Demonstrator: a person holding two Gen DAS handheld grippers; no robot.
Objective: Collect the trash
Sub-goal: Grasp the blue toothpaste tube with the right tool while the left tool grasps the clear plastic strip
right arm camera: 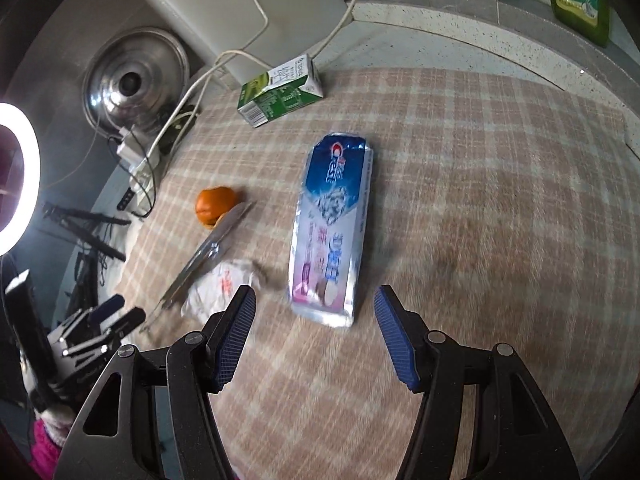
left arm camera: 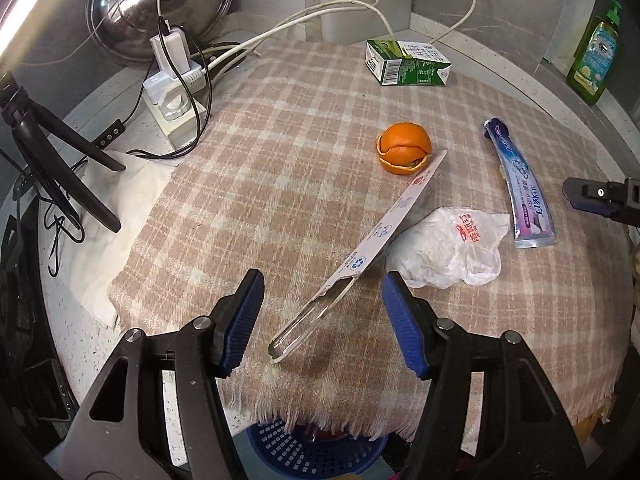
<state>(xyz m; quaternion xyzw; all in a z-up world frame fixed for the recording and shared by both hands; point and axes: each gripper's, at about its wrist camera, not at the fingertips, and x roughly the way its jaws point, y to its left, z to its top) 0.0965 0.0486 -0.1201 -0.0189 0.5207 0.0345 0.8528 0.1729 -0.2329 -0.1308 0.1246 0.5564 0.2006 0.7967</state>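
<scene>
On the plaid cloth (left arm camera: 280, 184) lie an orange peel (left arm camera: 404, 148), a long toothbrush package (left arm camera: 360, 256), a crumpled white wrapper (left arm camera: 448, 252), a flattened toothpaste tube (left arm camera: 520, 188) and a green milk carton (left arm camera: 408, 64). My left gripper (left arm camera: 322, 324) is open, its jaws either side of the package's near end. My right gripper (right arm camera: 314, 336) is open just in front of the toothpaste tube (right arm camera: 332, 232). The right wrist view also shows the peel (right arm camera: 216, 206), package (right arm camera: 200, 256), wrapper (right arm camera: 216, 286) and carton (right arm camera: 280, 90).
A blue basket (left arm camera: 316, 452) sits below the cloth's front edge. A power strip with plugs and cables (left arm camera: 172, 80), a steel lid (left arm camera: 160, 4), a tripod (left arm camera: 60, 152) and white paper (left arm camera: 120, 208) stand left. A green soap bottle (left arm camera: 596, 60) stands back right.
</scene>
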